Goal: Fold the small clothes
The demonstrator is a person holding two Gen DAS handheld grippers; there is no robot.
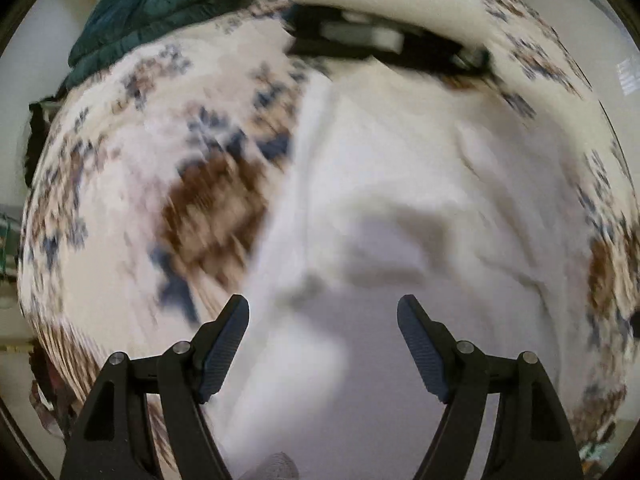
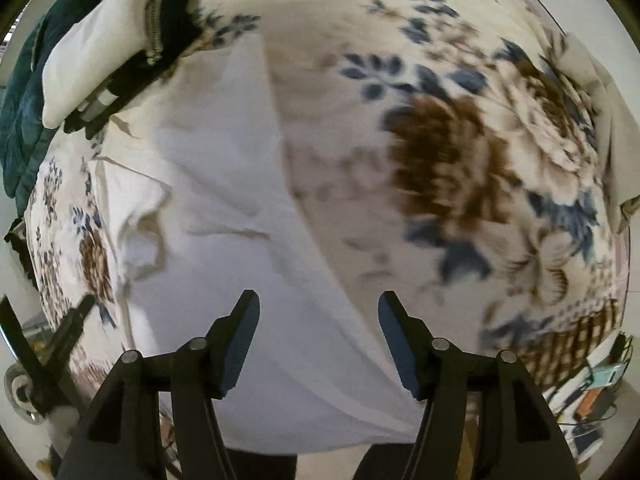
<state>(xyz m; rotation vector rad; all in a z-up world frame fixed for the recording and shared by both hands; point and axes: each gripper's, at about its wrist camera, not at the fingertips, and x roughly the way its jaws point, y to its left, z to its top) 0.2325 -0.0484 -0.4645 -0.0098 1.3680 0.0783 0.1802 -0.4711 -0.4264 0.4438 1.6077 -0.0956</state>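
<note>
On the bed, seen from my left claw (image 1: pixel 323 344), a floral cover (image 1: pixel 120 184) fills the blurred view, one white garment (image 1: pixel 400 208) spread across it. My left fingers gape wide over the cloth, holding nothing. One teal quilt (image 1: pixel 160 4) lies at the far edge, beside what may be a dark folded garment (image 1: pixel 384 48).

From my right claw (image 2: pixel 318 344), its two fingers stand wide apart and empty above the garment's (image 2: pixel 224 184) near edge. A white pillow (image 2: pixel 96 48) lies far left.
</note>
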